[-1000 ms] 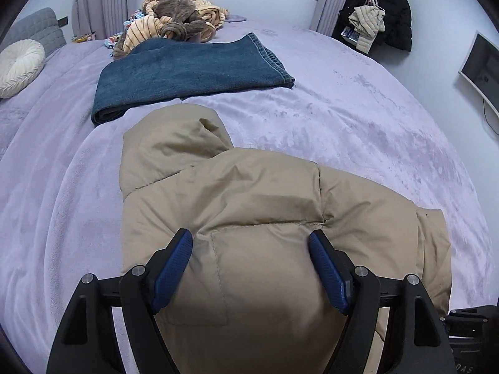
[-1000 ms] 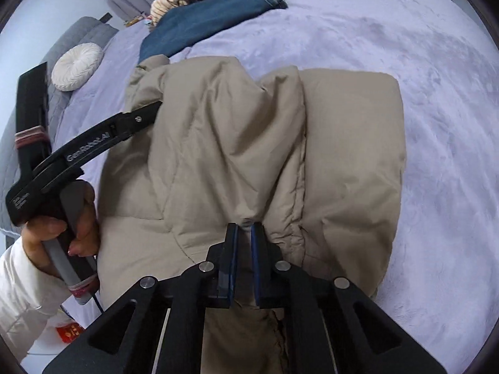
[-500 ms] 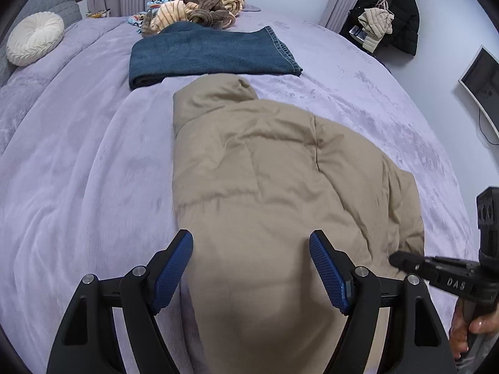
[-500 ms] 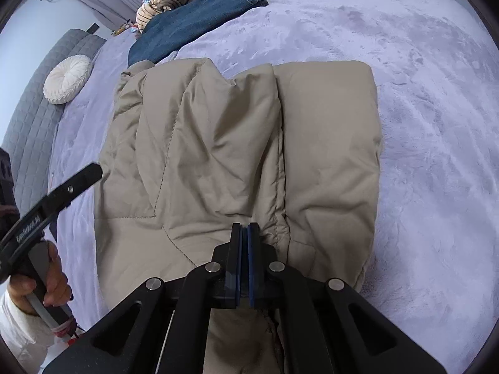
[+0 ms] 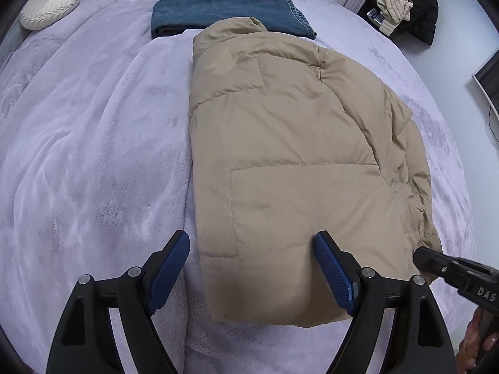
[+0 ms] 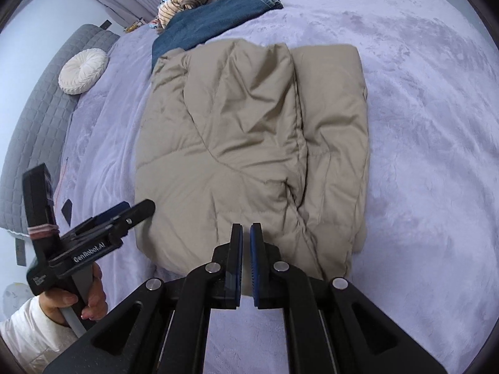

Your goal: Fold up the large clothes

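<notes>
On plush lilac bedspread (image 5: 93,143), puffy quilted tan jacket (image 5: 290,155), folded rectangular

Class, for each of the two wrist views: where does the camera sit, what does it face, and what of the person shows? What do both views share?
Left wrist: on the left hand-held gripper, jaws wide, facing the tan jacket; right fingers show at the corner.
Right wrist: on the right hand-held gripper, jaws nearly closed, empty; left hand shows.
Shared: jacket, folded jeans, round cushion, purple bedspread.
</notes>
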Tool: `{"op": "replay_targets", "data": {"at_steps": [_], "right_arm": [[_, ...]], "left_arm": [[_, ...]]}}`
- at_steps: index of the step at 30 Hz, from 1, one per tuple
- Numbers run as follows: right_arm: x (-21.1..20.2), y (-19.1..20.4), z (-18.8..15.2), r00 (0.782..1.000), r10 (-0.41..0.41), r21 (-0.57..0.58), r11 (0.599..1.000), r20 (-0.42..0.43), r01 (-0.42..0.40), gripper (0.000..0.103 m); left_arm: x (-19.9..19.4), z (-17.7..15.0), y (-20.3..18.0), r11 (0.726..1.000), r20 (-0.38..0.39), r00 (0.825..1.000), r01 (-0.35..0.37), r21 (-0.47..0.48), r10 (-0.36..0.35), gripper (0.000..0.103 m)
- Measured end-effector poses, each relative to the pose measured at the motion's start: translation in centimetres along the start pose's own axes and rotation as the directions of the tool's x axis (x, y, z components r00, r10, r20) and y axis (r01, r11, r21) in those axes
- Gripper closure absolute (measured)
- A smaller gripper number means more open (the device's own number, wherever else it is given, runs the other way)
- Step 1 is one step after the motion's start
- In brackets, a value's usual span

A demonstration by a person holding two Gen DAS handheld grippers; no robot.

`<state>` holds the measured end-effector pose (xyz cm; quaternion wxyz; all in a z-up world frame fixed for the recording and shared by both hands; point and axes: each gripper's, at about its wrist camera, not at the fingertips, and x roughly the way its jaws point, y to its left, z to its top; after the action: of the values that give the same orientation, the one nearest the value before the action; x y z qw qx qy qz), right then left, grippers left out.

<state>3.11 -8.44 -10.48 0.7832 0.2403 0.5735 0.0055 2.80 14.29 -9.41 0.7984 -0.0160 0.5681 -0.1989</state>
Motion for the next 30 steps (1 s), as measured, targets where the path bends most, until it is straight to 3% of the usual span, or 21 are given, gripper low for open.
{"op": "replay_targets", "data": {"at_steps": [4,10,28,30], "right_arm": [[1.3,-0.9,-0.8,0.997,-0.052,0.032,0.998,-0.055,0.054,0.098],[-0.3,-1.2,-1.2,0.996,-0.068,0.056,0.996,-0.057,0.072,0.098],[-4.5,-0.9,-3.7,0.999,-0.016,0.033,0.999,-0.036,0.017,0.097],[-5.1,-1.0,-4.1,1.000,-0.012,0.030,0.999,-0.028,0.013,0.097]], "left_arm": [[-0.6,-0.2,0.0,1.000,-0.013,1.000,0.000,0.002,0.000,0.020],[-1.9,-0.6,-0.2,1.000,-0.021,1.000,0.002,0.009,-0.002,0.020],[-6.7,-4.5,-2.0,0.997,0.004,0.997,-0.073,-0.004,0.073,0.020],[-7.2,-5.2,-2.4,0.996,0.016,0.996,-0.087,-0.005,0.087,0.004]]}}
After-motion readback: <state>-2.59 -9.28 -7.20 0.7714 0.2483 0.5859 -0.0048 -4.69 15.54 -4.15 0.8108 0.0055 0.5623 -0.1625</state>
